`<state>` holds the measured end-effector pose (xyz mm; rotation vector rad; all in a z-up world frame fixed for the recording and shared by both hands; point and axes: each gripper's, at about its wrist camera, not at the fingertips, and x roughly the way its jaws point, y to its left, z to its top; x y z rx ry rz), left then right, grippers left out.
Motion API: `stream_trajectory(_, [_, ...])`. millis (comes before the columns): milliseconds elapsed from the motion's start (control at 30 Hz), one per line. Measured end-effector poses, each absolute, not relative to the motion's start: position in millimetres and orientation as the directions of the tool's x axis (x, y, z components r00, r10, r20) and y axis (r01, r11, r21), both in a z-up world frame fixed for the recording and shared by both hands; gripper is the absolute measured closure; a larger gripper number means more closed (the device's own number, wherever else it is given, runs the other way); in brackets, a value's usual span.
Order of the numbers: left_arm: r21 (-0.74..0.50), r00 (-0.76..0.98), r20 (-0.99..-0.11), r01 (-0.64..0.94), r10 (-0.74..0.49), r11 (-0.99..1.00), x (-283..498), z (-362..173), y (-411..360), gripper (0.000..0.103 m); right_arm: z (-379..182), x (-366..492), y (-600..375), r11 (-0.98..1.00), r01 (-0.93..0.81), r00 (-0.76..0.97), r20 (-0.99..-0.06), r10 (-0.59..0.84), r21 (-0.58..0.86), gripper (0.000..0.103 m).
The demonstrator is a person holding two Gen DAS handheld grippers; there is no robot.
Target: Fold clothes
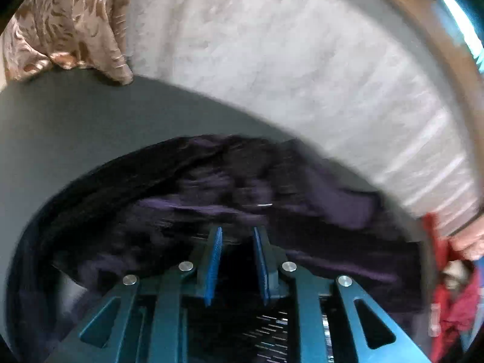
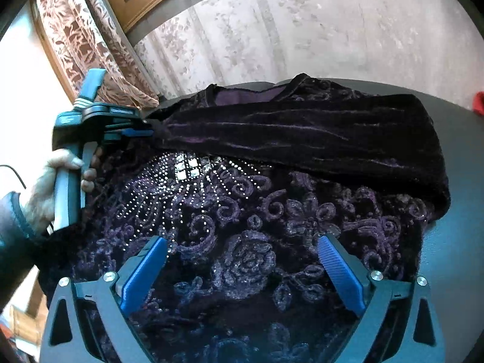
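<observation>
A dark purple velvet garment (image 2: 302,211) with raised flower patterns and a patch of rhinestones (image 2: 187,169) lies spread on the grey table (image 2: 453,242). A plain velvet sleeve (image 2: 302,133) is stretched across its upper part. In the right wrist view, my left gripper (image 2: 146,133) is at the left, shut on the end of that sleeve. A person's hand (image 2: 45,187) holds its handle. In the blurred left wrist view, the left gripper (image 1: 238,231) has its pads close together over the dark garment (image 1: 181,196). My right gripper (image 2: 242,240) hovers wide open above the patterned front.
A brown patterned curtain (image 2: 90,45) hangs at the table's far left corner, also visible as curtain (image 1: 60,24). Pale wallpaper (image 2: 332,30) backs the table. A red cloth (image 2: 479,103) lies at the far right edge, seen too as red cloth (image 1: 453,302). Bare grey table (image 1: 75,127) surrounds the garment.
</observation>
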<state>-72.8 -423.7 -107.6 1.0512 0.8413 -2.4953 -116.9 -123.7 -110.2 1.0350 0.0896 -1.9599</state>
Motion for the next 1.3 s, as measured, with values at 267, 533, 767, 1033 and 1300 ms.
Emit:
stream_trajectory(267, [-0.323,-0.671,-0.74,0.416,-0.047,-0.85,-86.5,-110.7,-390.2,0.074,-97.8,-133.2,-59.7,-0.618,0.582,-0.287,-0.577,-0.765,0.529,0.001])
stream_trajectory(533, [-0.326,-0.656,-0.752,0.448,-0.059,-0.833,-85.6,-116.3,-389.7,0.073,-87.6,-143.6,-18.5,-0.605,0.527,-0.344,-0.501,-0.794,0.597,0.0])
stream_trajectory(767, [-0.494,-0.674,-0.739,0.541,0.001,-0.681,-59.2,-138.4,-431.5,0.053,-92.6,-169.1,-49.1,-0.584,0.512,-0.34,-0.476,-0.811,0.629,0.0])
stream_trajectory(1033, [-0.556,-0.729,-0.681,0.448,0.075,-0.7,-64.0,-143.5,-430.4,0.043,-105.4,-190.2,-61.2,-0.739,0.357,-0.482,-0.565,-0.67,0.572,0.0])
stream_trajectory(1300, [-0.55,-0.714,-0.69,0.412,0.117,-0.727,-74.4,-140.5,-429.0,0.044,-107.2,-191.4,-65.7,-0.743,0.376,-0.473,-0.576,-0.667,0.553,0.0])
